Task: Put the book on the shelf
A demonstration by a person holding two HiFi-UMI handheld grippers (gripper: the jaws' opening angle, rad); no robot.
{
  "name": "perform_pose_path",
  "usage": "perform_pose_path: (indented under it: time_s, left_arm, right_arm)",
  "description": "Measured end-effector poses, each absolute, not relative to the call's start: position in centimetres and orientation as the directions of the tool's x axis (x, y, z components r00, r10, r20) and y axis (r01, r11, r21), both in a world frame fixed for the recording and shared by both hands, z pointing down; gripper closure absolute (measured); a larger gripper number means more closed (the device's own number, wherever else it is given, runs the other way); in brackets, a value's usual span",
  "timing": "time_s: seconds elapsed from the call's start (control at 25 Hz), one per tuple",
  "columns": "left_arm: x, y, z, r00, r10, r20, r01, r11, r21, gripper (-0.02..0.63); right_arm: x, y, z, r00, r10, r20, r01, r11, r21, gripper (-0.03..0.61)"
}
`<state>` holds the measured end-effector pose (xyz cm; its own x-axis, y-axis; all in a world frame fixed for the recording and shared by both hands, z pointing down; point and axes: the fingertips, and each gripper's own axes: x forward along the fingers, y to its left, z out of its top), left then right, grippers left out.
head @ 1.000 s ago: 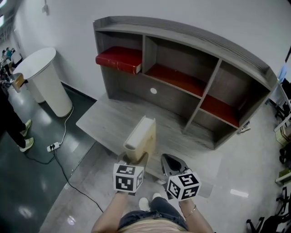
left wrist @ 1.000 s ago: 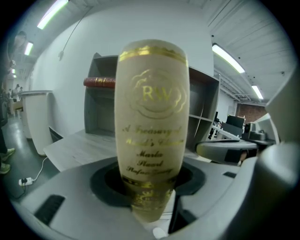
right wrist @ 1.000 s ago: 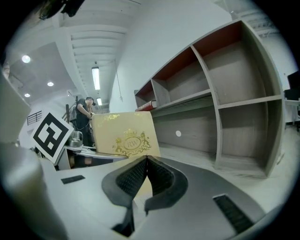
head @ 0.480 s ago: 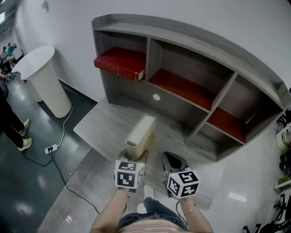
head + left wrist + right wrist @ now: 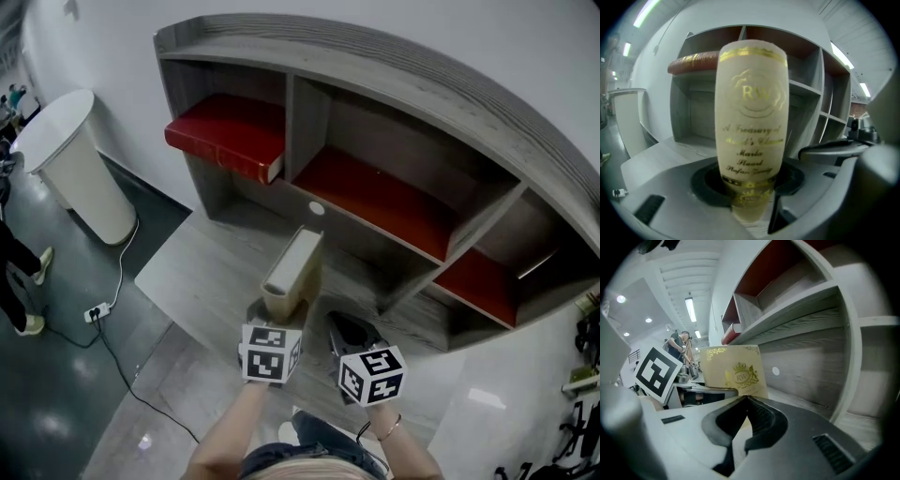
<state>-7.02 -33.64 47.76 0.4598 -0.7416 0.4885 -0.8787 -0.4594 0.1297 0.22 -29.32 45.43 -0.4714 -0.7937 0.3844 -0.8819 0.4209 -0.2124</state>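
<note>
A cream book (image 5: 293, 269) with gold lettering stands upright over the grey desk top (image 5: 192, 272), in front of the shelf (image 5: 307, 111). My left gripper (image 5: 281, 311) is shut on its lower end. In the left gripper view the book's spine (image 5: 751, 108) fills the middle, with the left gripper (image 5: 751, 199) clamped around its base. My right gripper (image 5: 343, 330) hovers just right of the book, shut and empty. In the right gripper view the right gripper (image 5: 744, 404) has its tips touching, and the book's cover (image 5: 733, 371) shows beyond them. A red book (image 5: 225, 142) lies in the shelf's upper left compartment.
The shelf's middle compartment (image 5: 375, 197) and right compartment (image 5: 483, 286) have red floors with nothing on them. A white round stand (image 5: 67, 161) is on the left. A cable and power strip (image 5: 95, 312) lie on the dark floor, and a person's leg (image 5: 19, 277) shows at the left edge.
The shelf has grown larger and nearer in the head view. The book and both grippers have moved forward towards it, the left grip unchanged.
</note>
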Motion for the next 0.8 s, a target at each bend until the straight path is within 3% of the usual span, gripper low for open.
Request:
perform_pose_path:
  time_s: [0.8]
  left_arm:
    - [-3.2,-43.8,51.3,0.461,-0.734,0.498,-0.873,-0.475,0.108,0.391]
  right_arm:
    - [3.3,-36.8,50.3,-0.454,-0.763,0.459,-0.890,0.370,-0.266,0.569]
